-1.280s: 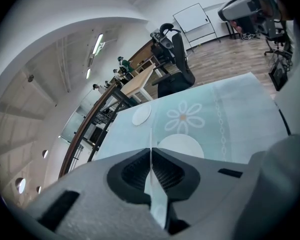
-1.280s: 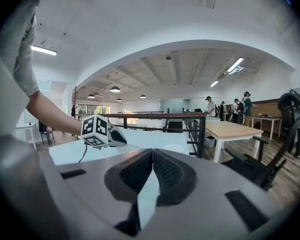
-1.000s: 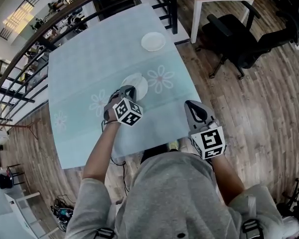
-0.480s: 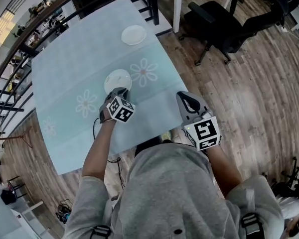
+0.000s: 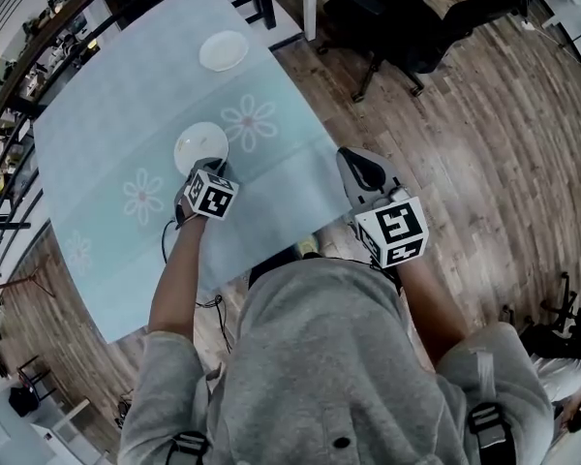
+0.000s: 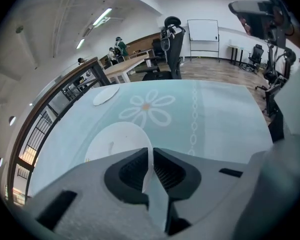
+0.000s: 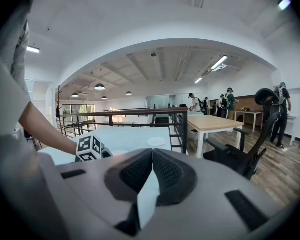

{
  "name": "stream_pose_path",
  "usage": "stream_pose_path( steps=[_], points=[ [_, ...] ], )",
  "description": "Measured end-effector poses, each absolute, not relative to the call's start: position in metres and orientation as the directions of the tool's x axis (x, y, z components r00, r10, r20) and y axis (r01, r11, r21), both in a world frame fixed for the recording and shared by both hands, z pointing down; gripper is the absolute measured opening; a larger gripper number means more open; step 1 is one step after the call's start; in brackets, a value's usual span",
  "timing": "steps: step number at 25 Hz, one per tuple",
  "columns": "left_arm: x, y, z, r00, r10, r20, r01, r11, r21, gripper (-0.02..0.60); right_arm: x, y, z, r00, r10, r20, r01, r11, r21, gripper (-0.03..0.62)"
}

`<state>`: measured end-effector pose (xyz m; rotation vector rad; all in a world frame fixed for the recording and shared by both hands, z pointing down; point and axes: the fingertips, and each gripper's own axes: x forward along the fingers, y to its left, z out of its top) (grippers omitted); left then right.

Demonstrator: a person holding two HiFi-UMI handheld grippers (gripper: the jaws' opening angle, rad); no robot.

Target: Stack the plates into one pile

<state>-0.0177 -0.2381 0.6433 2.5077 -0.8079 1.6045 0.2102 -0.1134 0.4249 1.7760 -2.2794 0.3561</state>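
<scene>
Near plate [image 5: 200,145] lies on the tabletop [image 5: 116,105] at the tips of the left gripper [image 5: 207,167], far plate [image 5: 224,50] well apart. Only the left gripper view shows its jaws: a narrow slit, just been opening, with the plate's rim perhaps merely behind it. Right gripper [image 5: 352,157]: jaws closed, empty.

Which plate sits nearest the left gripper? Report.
The plate by the flower print, right before the left gripper, whose empty jaws have just been opening. The other plate lies far beyond.

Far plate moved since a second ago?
No. The far plate sits as before, just beyond the flower print, toward the table's far corner.
</scene>
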Motion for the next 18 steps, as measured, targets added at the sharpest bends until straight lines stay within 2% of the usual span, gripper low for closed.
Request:
stream_pose_path(
  steps=[4, 9, 15, 18],
  points=[
    [-0.017, -0.236, 0.643, 0.342, -0.383, 0.858, -0.517, -0.839, -0.168, 0.037, 0.21, -0.108, 0.424, -0.238, -0.916, 0.322, -0.971, 0.234, -0.05, 0.026],
    [-0.025, -0.237, 0.628, 0.381, -0.436, 0.815, -0.582, -0.798, -0.155, 0.106, 0.199, -0.115, 0.425, -0.263, -0.914, 0.308, -0.964, 0.264, -0.04, 0.026],
    [-0.039, -0.234, 0.59, 0.437, -0.548, 0.713, -0.679, -0.721, -0.138, 0.104, 0.186, -0.131, 0.419, -0.304, -0.908, 0.288, -0.95, 0.31, -0.024, 0.026],
    [-0.06, -0.229, 0.558, 0.422, -0.652, 0.63, -0.762, -0.631, -0.143, 0.051, 0.181, -0.138, 0.414, -0.33, -0.903, 0.273, -0.938, 0.346, 0.01, 0.026]
  ],
)
